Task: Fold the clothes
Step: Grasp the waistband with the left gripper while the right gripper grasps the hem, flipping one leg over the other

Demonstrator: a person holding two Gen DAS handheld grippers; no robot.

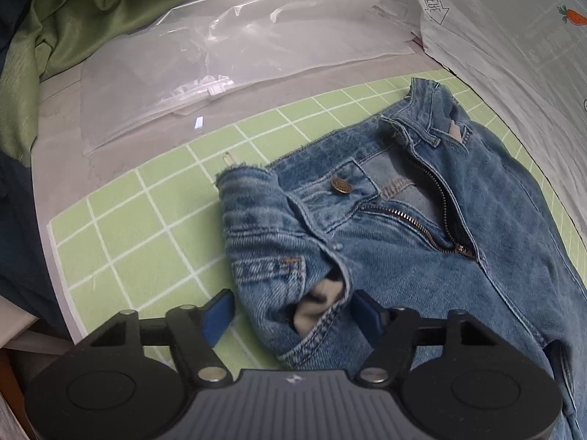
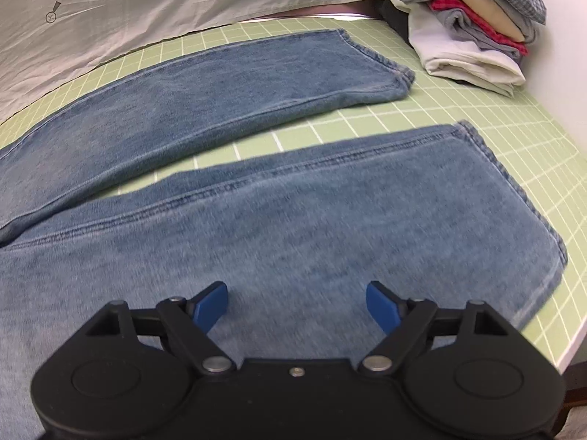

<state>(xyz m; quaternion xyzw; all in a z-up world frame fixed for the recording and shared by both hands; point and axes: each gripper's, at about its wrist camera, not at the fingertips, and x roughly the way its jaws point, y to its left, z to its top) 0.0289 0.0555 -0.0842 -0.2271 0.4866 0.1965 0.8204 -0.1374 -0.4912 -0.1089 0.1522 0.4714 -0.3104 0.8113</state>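
Blue jeans (image 1: 385, 227) lie face up on the green grid mat (image 1: 146, 212), fly unzipped and waistband rumpled. My left gripper (image 1: 291, 315) is open, its blue fingers on either side of the front pocket at the near waist corner. In the right wrist view both legs (image 2: 293, 220) lie spread apart and flat on the mat (image 2: 495, 117), hems toward the right. My right gripper (image 2: 297, 304) is open and empty just above the near leg.
Clear plastic bags (image 1: 227, 66) lie beyond the mat. Green cloth (image 1: 84, 18) is heaped at the far left. A white printed sheet (image 1: 513, 36) borders the mat's far side. A stack of folded clothes (image 2: 477, 36) stands at the mat's far right corner.
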